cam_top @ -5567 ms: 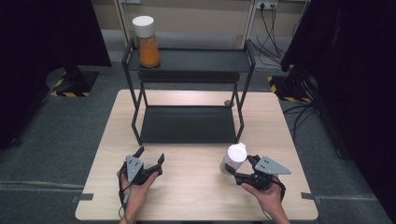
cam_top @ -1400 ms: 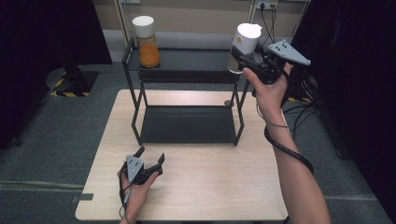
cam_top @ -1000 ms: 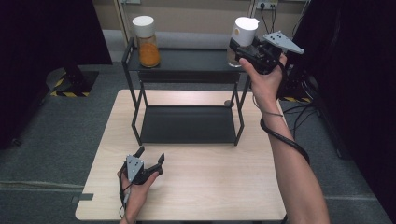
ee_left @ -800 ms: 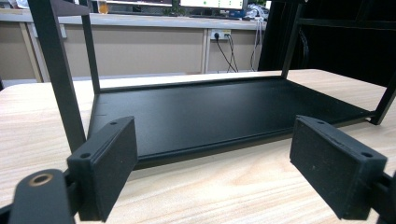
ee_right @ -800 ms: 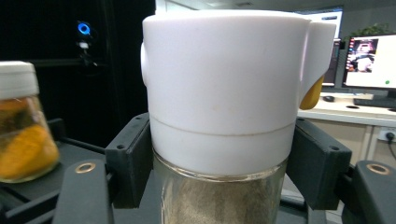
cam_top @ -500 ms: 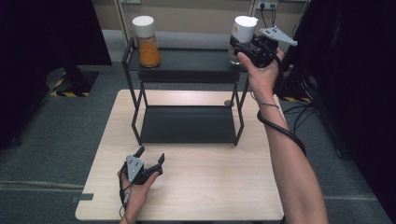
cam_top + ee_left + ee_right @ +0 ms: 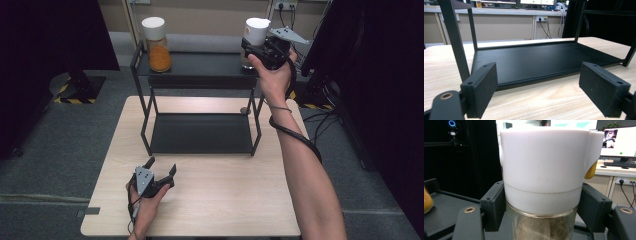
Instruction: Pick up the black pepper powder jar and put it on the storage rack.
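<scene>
A glass jar with a white lid (image 7: 256,30) and brownish contents is held at the right end of the black rack's top shelf (image 7: 200,64). My right gripper (image 7: 251,48) is shut on it just below the lid (image 7: 541,165), one jaw on each side. Whether the jar's base touches the shelf is hidden. A second jar (image 7: 156,44), orange-filled with a white lid, stands at the shelf's left end and shows at the edge (image 7: 427,200) of the right gripper view. My left gripper (image 7: 161,166) rests open on the wooden table (image 7: 225,195), its jaws (image 7: 546,87) facing the rack's lower shelf (image 7: 541,60).
The rack's lower shelf (image 7: 200,132) is bare, with black posts (image 7: 146,120) at the corners. A wall with sockets and cables (image 7: 280,7) runs behind the rack. Dark curtains hang at both sides. A cable trails along the right forearm (image 7: 295,135).
The right hand lifted the white-lidded jar from the table's front up to the top shelf, then edged it slightly left over the shelf's right end. The left gripper has stayed put.
</scene>
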A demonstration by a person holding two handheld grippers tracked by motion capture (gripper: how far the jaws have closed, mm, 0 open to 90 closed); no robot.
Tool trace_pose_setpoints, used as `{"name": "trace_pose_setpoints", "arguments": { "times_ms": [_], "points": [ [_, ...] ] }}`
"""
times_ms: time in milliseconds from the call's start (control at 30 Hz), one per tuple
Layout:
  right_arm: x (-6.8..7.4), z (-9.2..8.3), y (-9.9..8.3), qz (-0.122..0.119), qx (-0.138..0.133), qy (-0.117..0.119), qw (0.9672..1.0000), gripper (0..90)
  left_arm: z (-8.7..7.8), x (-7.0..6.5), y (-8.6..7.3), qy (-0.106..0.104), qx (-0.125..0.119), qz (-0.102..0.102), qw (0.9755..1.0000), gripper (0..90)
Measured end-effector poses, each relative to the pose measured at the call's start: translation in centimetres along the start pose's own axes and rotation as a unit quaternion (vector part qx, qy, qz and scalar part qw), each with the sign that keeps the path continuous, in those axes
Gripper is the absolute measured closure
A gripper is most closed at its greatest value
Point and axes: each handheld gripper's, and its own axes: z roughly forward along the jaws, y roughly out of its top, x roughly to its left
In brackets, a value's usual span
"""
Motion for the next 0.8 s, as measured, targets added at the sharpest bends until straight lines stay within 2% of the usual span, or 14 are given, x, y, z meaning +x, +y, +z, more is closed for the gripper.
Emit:
{"name": "trace_pose_setpoints", "arguments": {
  "times_ms": [267, 433, 600, 800],
  "points": [
    [0.2, 0.5, -0.5, 0.002, 0.003, -0.004, 1.0000, 30.7, 0.0, 0.0, 0.0, 0.000, 0.000, 0.001, 1.0000, 14.9],
    [0.2, 0.5, -0.6, -0.012, 0.001, 0.000, 0.9999, 30.5, 0.0, 0.0, 0.0, 0.000, 0.000, 0.002, 1.0000, 14.9],
    [-0.1, 0.4, -1.0, -0.003, -0.004, 0.006, 1.0000, 29.7, 0.0, -0.1, 0.0, 0.000, 0.000, 0.004, 1.0000, 14.9],
    [-0.9, 0.3, -1.0, 0.024, -0.004, 0.017, 0.9996, 15.3, 0.0, 0.0, 0.0, -0.001, 0.001, 0.002, 1.0000, 14.9]
  ]
}}
